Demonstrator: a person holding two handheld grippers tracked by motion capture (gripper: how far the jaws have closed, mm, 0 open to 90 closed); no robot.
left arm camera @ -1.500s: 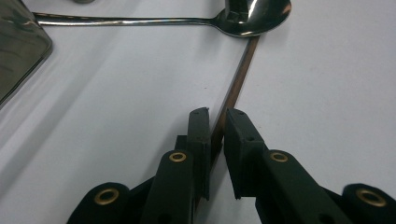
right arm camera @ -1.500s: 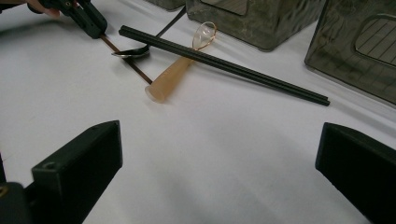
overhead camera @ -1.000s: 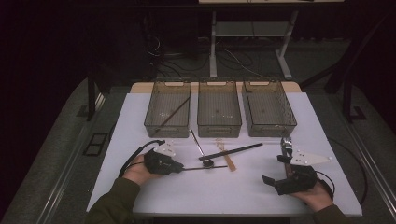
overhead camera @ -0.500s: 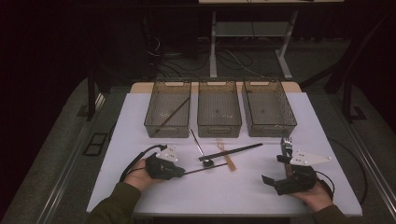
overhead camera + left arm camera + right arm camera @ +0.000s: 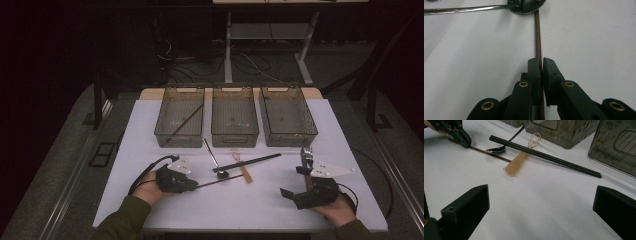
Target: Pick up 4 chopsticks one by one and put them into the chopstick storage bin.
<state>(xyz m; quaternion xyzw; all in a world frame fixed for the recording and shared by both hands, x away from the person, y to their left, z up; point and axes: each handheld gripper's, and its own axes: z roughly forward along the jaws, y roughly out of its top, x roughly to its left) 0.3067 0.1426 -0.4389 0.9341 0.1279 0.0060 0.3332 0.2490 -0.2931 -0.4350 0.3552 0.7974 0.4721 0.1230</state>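
Left bin [image 5: 179, 116] holds a chopstick [image 5: 184, 122]; others look empty

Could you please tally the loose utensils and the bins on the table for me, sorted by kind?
Bins: 3 (left, middle, right)
Chopsticks: 3 (brown one in the left tongs, black one on the table, dark one in the left bin)
Spoons: 2 (metal, translucent amber)
Total: 8
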